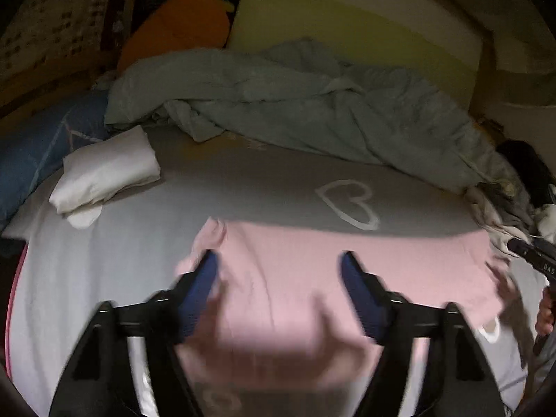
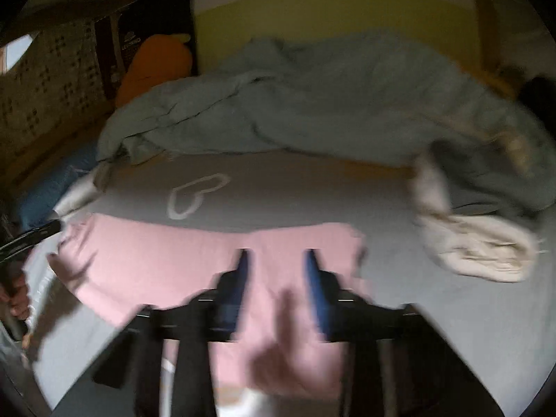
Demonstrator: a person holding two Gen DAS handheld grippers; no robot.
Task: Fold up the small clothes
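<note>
A pink garment [image 1: 399, 253] lies spread flat across the grey bed sheet [image 1: 243, 180], which has a white heart outline [image 1: 351, 205]. My left gripper [image 1: 279, 254] hovers over the garment's left part with its blue-padded fingers [image 1: 205, 274] wide apart, open; flat pink cloth shows in the gap. In the right wrist view the same pink garment [image 2: 149, 253] stretches to the left. My right gripper [image 2: 276, 253] is over its right end, jaws narrower but still apart, with flat cloth showing between them and no visible pinch. Both views are blurred.
A crumpled blue-grey duvet [image 1: 295, 104] fills the back of the bed. A folded white cloth [image 1: 107, 170] lies at the left beside a blue pillow [image 1: 31, 146]. A cream clothes pile [image 2: 479, 246] sits at the right. An orange cushion [image 1: 180, 24] leans behind.
</note>
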